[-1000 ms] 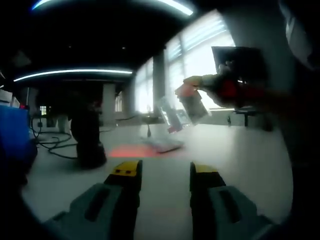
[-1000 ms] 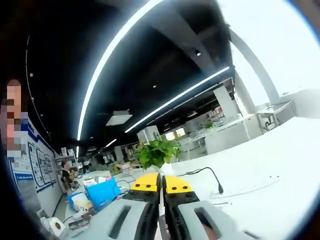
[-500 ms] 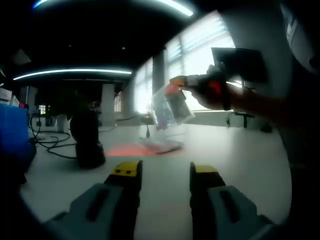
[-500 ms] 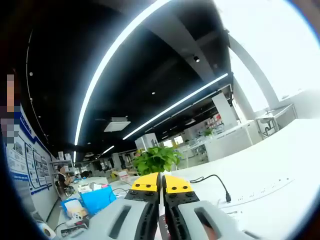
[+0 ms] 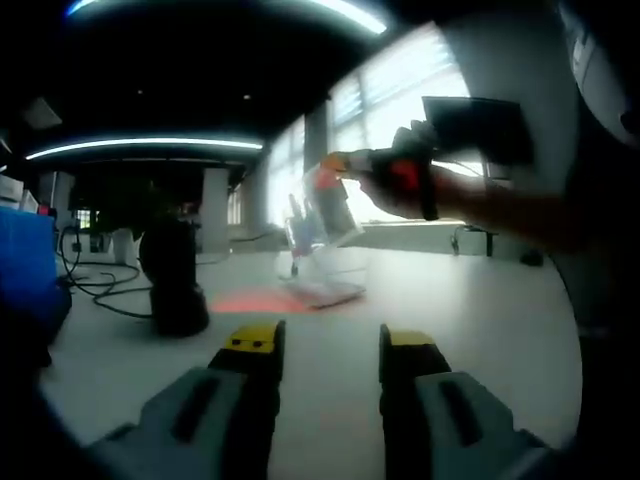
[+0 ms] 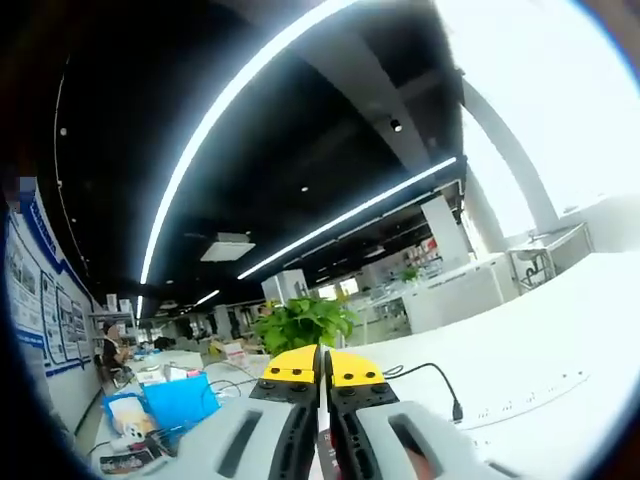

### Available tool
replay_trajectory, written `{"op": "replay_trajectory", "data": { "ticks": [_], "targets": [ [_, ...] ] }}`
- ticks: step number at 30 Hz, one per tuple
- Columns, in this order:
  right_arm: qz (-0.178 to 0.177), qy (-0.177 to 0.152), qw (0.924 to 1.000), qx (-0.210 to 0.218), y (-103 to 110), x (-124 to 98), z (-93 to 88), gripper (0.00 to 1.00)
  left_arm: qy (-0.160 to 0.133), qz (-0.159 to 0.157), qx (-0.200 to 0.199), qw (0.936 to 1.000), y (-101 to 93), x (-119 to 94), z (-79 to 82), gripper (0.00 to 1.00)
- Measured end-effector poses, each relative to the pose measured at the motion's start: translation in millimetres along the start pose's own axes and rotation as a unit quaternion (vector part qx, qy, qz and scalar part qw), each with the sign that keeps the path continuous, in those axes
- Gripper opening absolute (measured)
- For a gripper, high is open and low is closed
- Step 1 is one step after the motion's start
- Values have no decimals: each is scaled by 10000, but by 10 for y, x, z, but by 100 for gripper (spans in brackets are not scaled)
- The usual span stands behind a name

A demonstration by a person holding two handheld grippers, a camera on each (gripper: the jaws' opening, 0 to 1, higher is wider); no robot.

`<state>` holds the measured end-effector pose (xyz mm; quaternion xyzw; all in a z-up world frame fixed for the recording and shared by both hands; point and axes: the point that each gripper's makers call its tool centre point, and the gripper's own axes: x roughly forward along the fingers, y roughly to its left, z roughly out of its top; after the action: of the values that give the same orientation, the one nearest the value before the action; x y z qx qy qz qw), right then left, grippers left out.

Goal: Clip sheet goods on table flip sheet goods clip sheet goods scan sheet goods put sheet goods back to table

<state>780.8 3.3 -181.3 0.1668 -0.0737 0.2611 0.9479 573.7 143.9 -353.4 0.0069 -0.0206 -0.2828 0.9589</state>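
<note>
Left gripper view: right tongs (image 5: 335,163) hold sheet goods (image 5: 322,212) aloft.

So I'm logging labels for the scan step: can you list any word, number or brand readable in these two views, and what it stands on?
Nothing can be read in either view.
Clear sheet goods held by the right tool: printing blurred, unreadable.
Wall posters in the right gripper view: text too small to read.
Blue box on the desk: no legible marking.
</note>
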Motion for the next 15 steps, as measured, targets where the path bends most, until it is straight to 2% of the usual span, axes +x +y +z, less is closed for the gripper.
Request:
{"op": "replay_trajectory", "data": {
  "ticks": [4,15],
  "targets": [
    [-11,-90,10000,-37,20,67,2,0,10,-12,-6,10000,-6,0,-5,30],
    [-42,-186,9994,303,40,289,-115,0,21,-17,-13,10000,-10,7,-10,30]
  ]
}}
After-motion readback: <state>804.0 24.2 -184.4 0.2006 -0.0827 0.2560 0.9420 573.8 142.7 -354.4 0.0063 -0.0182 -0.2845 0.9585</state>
